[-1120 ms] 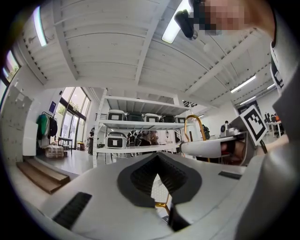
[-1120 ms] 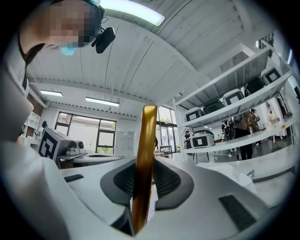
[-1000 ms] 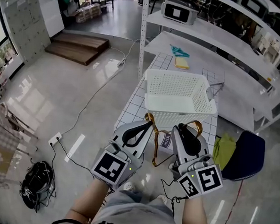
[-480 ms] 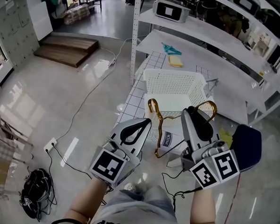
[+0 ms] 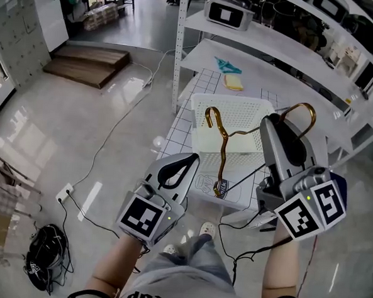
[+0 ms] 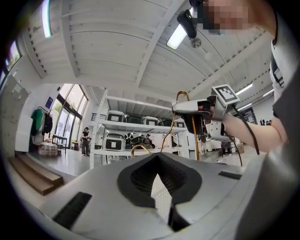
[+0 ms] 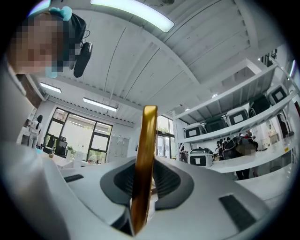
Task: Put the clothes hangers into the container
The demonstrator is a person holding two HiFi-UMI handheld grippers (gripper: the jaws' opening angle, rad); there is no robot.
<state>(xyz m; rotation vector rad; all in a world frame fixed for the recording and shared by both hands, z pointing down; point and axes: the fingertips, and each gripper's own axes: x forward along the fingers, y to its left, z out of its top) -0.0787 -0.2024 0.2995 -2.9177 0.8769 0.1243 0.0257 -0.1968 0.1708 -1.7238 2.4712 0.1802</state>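
Note:
A gold metal clothes hanger (image 5: 223, 155) with a small label hangs in the air in front of and over the white mesh basket (image 5: 205, 102). My right gripper (image 5: 277, 122) is shut on the hanger's curved end, and the gold bar (image 7: 145, 159) runs up between its pads. My left gripper (image 5: 192, 159) sits lower, near the basket's front left, shut with nothing in it and apart from the hanger. In the left gripper view, the right gripper (image 6: 197, 110) and the hanger (image 6: 194, 136) show above the left jaws.
The basket stands on a narrow table with a grid cloth (image 5: 181, 135). White shelving (image 5: 274, 50) runs behind and to the right, with a yellow item (image 5: 235, 82) on its low shelf. Cables and a black bag (image 5: 44, 256) lie on the floor.
My right gripper has lifted the hanger up and forward, from in front of the basket to over it. The left gripper stayed low and now stands clear of the hanger's hook.

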